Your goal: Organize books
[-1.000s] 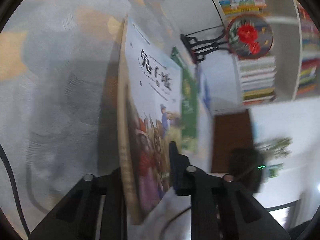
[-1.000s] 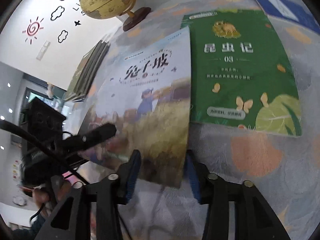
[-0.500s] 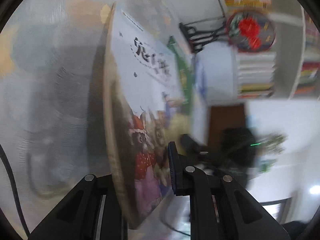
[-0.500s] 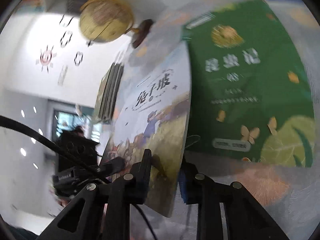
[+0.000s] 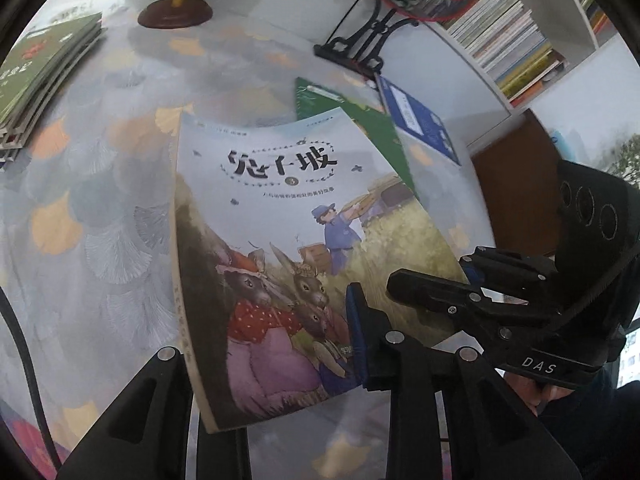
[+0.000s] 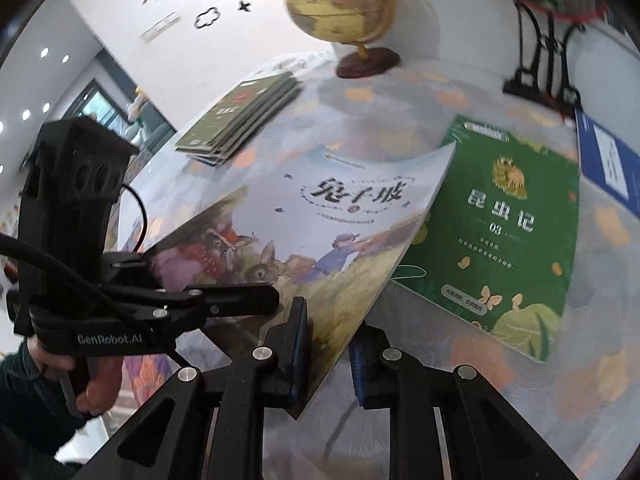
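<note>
Left wrist view shows the rabbit book (image 5: pixel 288 240) lifted off the table (image 5: pixel 100 200), the left gripper (image 5: pixel 276 344) clamping its near edge while its jaws begin to part. Right wrist view alone shows the whole green book (image 6: pixel 500 232) lying flat beneath, and the right gripper (image 6: pixel 328 356) clenched on the rabbit book's corner.

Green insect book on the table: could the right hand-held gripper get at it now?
Probably not yet: the right hand-held gripper is shut on the rabbit book, which overhangs the green insect book's near edge.
</note>
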Available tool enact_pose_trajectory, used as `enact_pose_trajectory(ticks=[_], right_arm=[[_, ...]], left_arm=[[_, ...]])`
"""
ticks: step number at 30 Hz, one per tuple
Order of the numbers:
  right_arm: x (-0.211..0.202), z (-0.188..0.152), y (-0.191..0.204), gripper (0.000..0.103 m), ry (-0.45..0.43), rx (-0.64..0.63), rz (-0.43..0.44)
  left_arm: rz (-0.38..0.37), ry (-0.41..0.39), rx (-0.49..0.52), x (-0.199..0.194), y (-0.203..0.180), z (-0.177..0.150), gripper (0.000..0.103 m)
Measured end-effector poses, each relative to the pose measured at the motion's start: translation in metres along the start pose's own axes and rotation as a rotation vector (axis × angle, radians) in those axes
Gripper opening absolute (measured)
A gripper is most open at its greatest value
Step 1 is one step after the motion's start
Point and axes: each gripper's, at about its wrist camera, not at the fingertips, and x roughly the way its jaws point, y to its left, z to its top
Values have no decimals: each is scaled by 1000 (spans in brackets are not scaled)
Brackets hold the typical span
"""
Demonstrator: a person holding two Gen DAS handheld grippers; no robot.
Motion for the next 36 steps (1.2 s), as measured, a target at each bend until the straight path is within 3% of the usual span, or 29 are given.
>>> enact_pose_trajectory(ticks=[8, 18, 22, 26, 36], right_arm=[[-32, 6, 18, 19, -59, -80, -15], [-40, 64, 58, 19, -183, -133, -34], [-19, 101, 87, 20, -217, -141, -32], [17, 142, 125, 21, -224, -129, -54], [143, 234, 192, 21, -191, -54, -10]], left_arm=[[-3, -64, 29, -27, -20, 8, 26], [26, -191, 73, -84, 1, 50, 27], [32, -217, 96, -110, 40, 69, 28], [4, -219, 98, -135, 107, 92, 28], [21, -212, 22, -157, 254, 136, 28]])
